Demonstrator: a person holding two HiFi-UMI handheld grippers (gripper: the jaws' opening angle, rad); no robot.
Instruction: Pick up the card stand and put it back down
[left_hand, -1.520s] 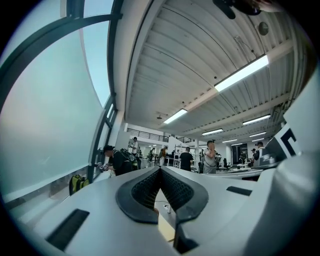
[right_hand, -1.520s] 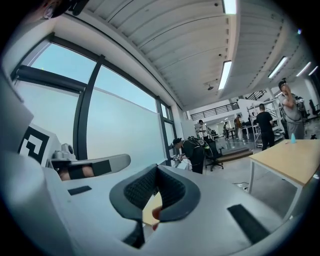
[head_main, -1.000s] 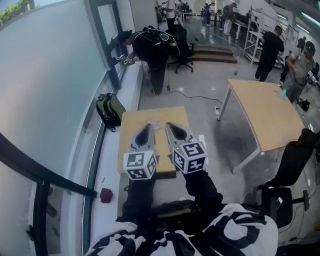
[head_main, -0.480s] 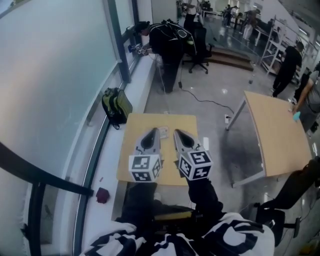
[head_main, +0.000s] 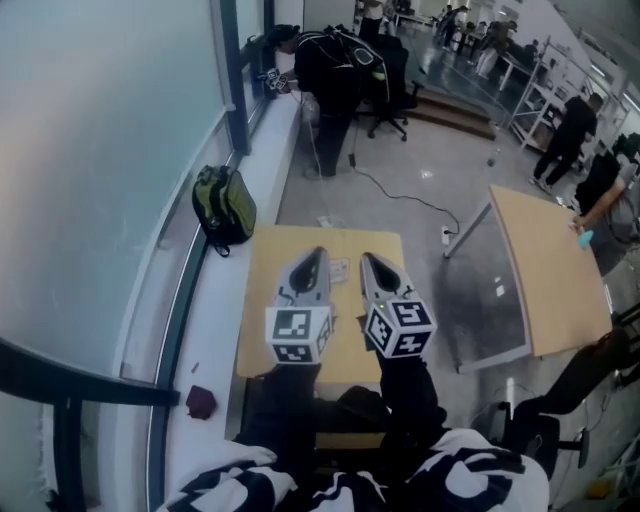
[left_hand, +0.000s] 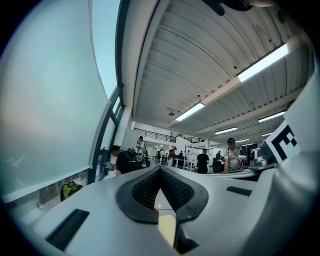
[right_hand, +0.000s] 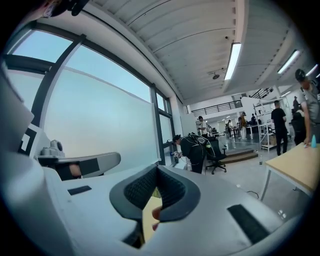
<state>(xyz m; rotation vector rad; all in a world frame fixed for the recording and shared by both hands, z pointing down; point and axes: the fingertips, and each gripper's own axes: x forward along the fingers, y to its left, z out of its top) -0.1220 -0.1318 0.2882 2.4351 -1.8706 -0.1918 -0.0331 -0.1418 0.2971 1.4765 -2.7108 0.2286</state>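
Right now your left gripper (head_main: 314, 256) and right gripper (head_main: 369, 262) hover side by side over the small wooden table (head_main: 262, 320). Each has its jaws pressed together with nothing between them. The card stand (head_main: 339, 268), small and pale, sits on the table at 12 o'clock, between the two tips and apart from both. Farther off, a green backpack (head_main: 223, 205) leans by the window at 10 o'clock. A second table (head_main: 545, 270) stands at 2 o'clock. Beyond, a person in black (head_main: 330, 70) bends at the sill at 12.
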